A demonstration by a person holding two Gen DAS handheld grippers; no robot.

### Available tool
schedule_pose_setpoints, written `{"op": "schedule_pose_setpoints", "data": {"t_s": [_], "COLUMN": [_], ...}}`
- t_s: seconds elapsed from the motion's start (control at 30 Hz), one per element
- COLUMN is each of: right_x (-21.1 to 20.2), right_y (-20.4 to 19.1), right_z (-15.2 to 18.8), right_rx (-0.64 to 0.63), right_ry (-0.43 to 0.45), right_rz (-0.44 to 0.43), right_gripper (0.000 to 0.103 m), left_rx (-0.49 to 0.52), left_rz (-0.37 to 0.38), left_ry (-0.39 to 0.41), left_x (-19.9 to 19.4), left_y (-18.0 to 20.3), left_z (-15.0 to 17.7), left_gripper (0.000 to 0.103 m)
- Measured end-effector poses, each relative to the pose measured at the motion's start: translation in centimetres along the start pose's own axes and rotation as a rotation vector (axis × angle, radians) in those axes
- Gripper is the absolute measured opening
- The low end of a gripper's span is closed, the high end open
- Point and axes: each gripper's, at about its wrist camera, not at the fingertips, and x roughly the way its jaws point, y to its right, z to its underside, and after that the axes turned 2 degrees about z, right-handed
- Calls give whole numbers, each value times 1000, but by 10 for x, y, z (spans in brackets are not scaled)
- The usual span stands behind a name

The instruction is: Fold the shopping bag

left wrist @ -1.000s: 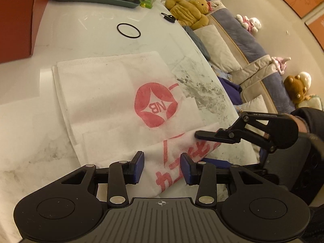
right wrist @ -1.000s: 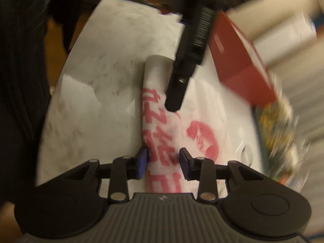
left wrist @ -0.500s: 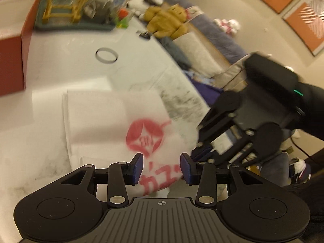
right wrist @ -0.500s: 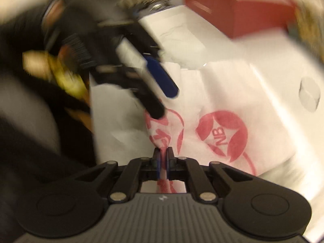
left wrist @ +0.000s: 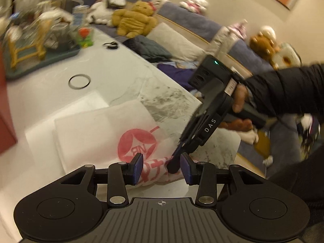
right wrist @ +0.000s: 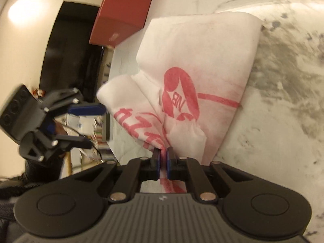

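Note:
A white shopping bag (left wrist: 97, 129) with a red logo lies partly folded on the marble table (left wrist: 121, 70). My right gripper (right wrist: 163, 158) is shut on a bunched, red-printed edge of the bag (right wrist: 202, 60), which rises off the table into its pads. In the left wrist view the right gripper (left wrist: 174, 164) comes in from the right, held by a hand in a black sleeve. My left gripper (left wrist: 162, 168) hovers above that pinched edge, open and gripping nothing. Seen from the right wrist, the left gripper (right wrist: 97, 125) hangs off to the left, apart from the bag.
A red box (right wrist: 121, 10) stands just beyond the bag's far side. A teal tray (left wrist: 40, 46) crowded with small items and a black ring (left wrist: 79, 81) sit farther back. Past the table's right edge runs a sofa with cushions and plush toys (left wrist: 135, 20).
The right gripper shut on the bag's printed edge, rolled over and drew the fabric up and sideways. The left gripper rose and rolled, staying open.

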Motion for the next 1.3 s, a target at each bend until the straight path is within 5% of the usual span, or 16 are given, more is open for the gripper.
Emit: {"op": "schedule_pose_setpoints", "data": {"t_s": [0.13, 0.23, 0.5, 0.67, 0.93, 1.07, 1.17, 1.3], "right_x": [-2, -2, 11, -3, -37, -14, -14, -12], "right_y": [-41, -69, -42, -41, -4, -6, -31, -102], "right_z": [-9, -18, -44, -36, -42, -59, -53, -10], "right_rx": [-200, -279, -88, -75, 30, 50, -101, -690], "right_ry": [-84, -132, -149, -144, -61, -22, 28, 118], "right_rz": [118, 115, 172, 137, 83, 109, 236, 544], "right_gripper": [6, 6, 8, 12, 12, 21, 40, 62], "left_rx": [129, 104, -142, -158, 146, 159, 68, 1], "left_rz": [-2, -16, 63, 70, -49, -74, -15, 79], "left_ry": [-152, -232, -135, -124, -182, -218, -238, -288], "left_x": [13, 25, 16, 10, 26, 30, 32, 41], "left_y": [-1, -14, -52, -57, -14, -16, -33, -55], "left_z": [-4, 7, 37, 48, 39, 31, 24, 15], "left_gripper": [41, 41, 41, 41, 42, 23, 23, 22]}}
